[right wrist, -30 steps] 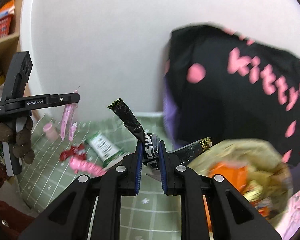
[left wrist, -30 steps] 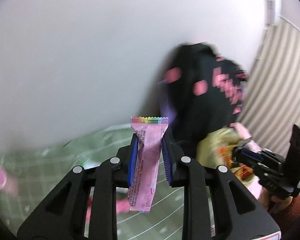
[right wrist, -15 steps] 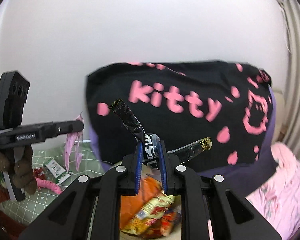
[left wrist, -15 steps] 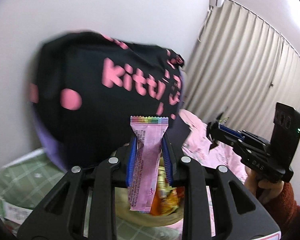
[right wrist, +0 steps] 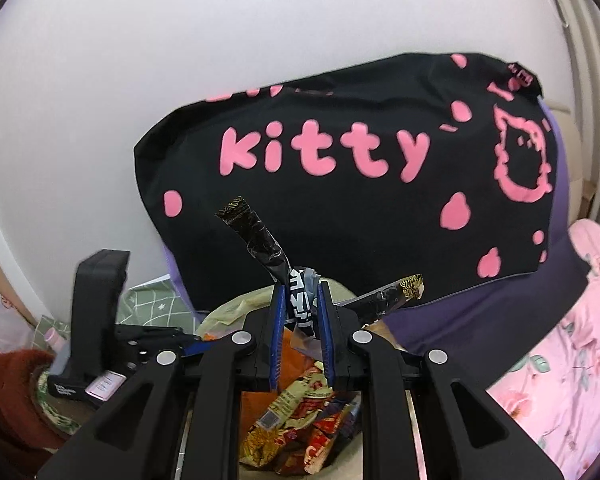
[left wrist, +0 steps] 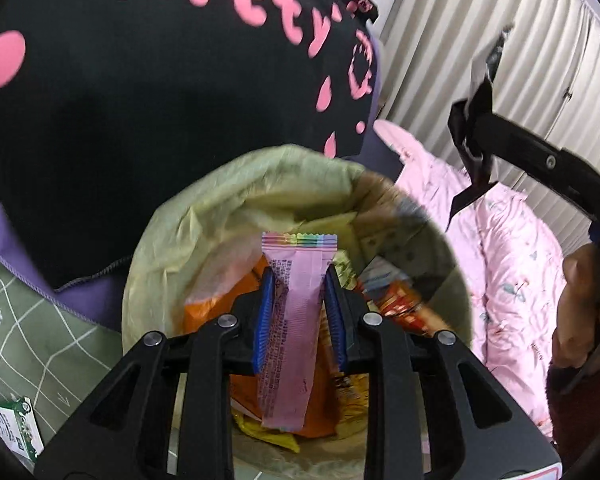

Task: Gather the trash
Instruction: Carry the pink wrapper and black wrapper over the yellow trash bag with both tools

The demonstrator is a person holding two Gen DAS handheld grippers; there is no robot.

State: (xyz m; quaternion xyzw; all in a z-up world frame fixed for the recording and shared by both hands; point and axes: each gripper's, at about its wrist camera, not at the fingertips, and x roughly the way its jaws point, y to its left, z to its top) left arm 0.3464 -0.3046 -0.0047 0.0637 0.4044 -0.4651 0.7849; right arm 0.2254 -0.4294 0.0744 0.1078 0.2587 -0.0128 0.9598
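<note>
Both tools now over the bin [left wrist: 172, 240], left tool [left wrist: 300, 312] clamping pink wrapper [left wrist: 292, 320], right tool [right wrist: 302, 320] black wrapper [right wrist: 260, 240].

Soft, even daylight fills the room, brightest on the striped curtain [left wrist: 512, 40]. Fisheye bending curves the edges into dark corners. The trash bag's rim [left wrist: 236, 184] looks slightly blurred; the black cushion [right wrist: 340, 184] stays sharp.

Black fingers [left wrist: 342, 320], blue pads [left wrist: 262, 328]
</note>
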